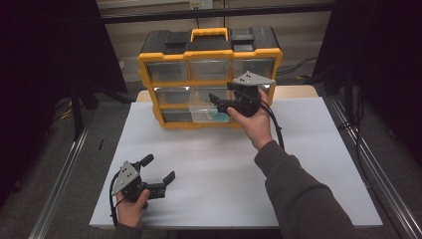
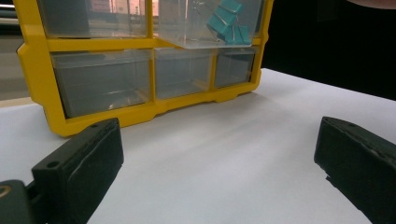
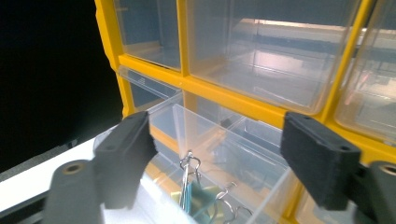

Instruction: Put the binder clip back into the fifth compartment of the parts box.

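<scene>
A yellow and black organizer (image 1: pixel 209 52) with clear drawers stands at the back of the white table (image 1: pixel 298 164). Its middle drawer (image 1: pixel 203 110) is pulled out and holds teal binder clips (image 1: pixel 215 117). My right gripper (image 1: pixel 217 103) hovers open just over that drawer. From the right gripper view the jaws (image 3: pixel 224 140) stand wide apart above the drawer's rim (image 3: pixel 175 114), with the clips (image 3: pixel 198 198) below them and nothing gripped. My left gripper (image 1: pixel 159 168) rests open near the table's front left. Its view looks past its tips (image 2: pixel 219 158) toward the organizer (image 2: pixel 140 44) and clips (image 2: pixel 229 21).
Bare white tabletop lies between the left gripper and the organizer. The other drawers (image 1: pixel 169 70) are closed and look empty. Dark curtains and metal floor rails (image 1: pixel 64 169) flank the table.
</scene>
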`<action>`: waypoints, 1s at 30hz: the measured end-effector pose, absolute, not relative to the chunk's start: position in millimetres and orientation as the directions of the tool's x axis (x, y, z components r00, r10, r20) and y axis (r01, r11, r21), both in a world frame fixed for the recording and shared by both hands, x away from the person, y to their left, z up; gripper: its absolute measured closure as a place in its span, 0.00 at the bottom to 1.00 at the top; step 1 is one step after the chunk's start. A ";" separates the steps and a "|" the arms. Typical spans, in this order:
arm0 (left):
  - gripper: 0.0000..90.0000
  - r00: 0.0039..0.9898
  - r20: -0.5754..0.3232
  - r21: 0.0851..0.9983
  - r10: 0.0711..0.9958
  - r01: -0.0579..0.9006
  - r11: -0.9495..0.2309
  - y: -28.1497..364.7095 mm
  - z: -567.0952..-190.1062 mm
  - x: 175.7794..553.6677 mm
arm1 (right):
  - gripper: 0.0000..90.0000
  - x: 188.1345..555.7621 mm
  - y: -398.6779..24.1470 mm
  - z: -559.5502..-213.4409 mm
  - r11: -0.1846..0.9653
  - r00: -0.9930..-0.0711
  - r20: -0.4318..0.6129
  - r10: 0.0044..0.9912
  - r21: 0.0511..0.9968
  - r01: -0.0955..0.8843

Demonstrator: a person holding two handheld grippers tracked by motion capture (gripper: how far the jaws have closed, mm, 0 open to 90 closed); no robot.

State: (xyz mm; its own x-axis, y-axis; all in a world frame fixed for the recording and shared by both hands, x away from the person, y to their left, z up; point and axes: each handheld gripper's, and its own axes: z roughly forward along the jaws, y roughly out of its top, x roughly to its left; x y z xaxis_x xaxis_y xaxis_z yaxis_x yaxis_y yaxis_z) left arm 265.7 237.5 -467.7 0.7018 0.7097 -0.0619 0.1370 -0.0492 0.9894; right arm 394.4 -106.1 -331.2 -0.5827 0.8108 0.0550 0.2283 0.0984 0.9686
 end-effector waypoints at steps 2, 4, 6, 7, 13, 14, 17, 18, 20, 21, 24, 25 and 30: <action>0.02 0.700 -0.062 0.989 0.711 0.138 -0.050 237.6 -467.8 266.0 | 0.18 392.2 -108.0 -330.1 0.097 -0.587 0.061 0.807 0.967 0.235; 0.02 0.698 -0.082 0.988 0.711 0.153 -0.036 235.9 -468.6 265.7 | 0.14 388.5 -111.7 -330.3 0.088 -0.595 0.073 0.801 0.968 0.236; 0.02 0.692 -0.079 0.987 0.718 0.155 -0.041 235.1 -468.7 265.9 | 0.08 384.3 -116.4 -331.6 0.078 -0.601 0.089 0.795 0.966 0.246; 0.02 0.695 -0.073 0.987 0.715 0.153 -0.048 235.2 -468.7 266.2 | 0.08 381.6 -119.4 -332.5 0.075 -0.600 0.087 0.795 0.968 0.240; 0.02 0.697 -0.082 0.987 0.712 0.154 -0.037 234.3 -468.9 267.3 | 0.05 364.9 -141.0 -339.2 0.085 -0.605 0.067 0.793 0.972 0.220; 0.02 0.699 -0.077 0.987 0.711 0.152 -0.042 234.8 -468.9 267.3 | 0.04 362.2 -145.2 -340.6 0.083 -0.605 0.070 0.793 0.972 0.220; 0.02 0.695 -0.068 0.988 0.716 0.148 -0.049 235.1 -468.3 267.0 | 0.04 353.1 -157.4 -344.0 0.063 -0.609 0.083 0.789 0.975 0.215; 0.02 0.694 -0.073 0.988 0.717 0.149 -0.044 234.7 -468.3 267.0 | 0.04 350.1 -161.2 -345.1 0.062 -0.611 0.083 0.787 0.975 0.211; 0.02 0.693 -0.067 0.988 0.718 0.148 -0.052 235.1 -468.2 267.0 | 0.04 343.5 -168.7 -347.3 0.064 -0.610 0.075 0.789 0.977 0.204; 0.02 0.694 -0.075 0.988 0.716 0.150 -0.043 234.6 -468.3 267.2 | 0.04 340.6 -172.0 -348.7 0.060 -0.609 0.080 0.789 0.977 0.206; 0.02 0.695 -0.085 0.987 0.714 0.158 -0.036 234.4 -468.7 267.5 | 0.04 332.1 -181.5 -354.3 0.058 -0.608 0.081 0.790 0.977 0.205; 0.02 0.695 -0.089 0.987 0.714 0.158 -0.031 233.8 -468.8 267.3 | 0.04 328.9 -184.6 -355.8 0.053 -0.612 0.085 0.786 0.978 0.204; 0.02 0.692 -0.083 0.987 0.717 0.154 -0.035 233.3 -468.1 266.8 | 0.04 316.0 -196.8 -364.5 0.028 -0.618 0.102 0.780 0.980 0.197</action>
State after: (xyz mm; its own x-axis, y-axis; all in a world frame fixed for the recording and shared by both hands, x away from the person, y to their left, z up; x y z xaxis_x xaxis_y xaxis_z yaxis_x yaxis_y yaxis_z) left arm 266.8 233.3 -468.1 0.6924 0.7168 -0.0831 0.1544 -0.0347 0.9874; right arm 316.0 -196.8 -364.5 -0.6175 0.7800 0.1016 0.1972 0.0284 0.9800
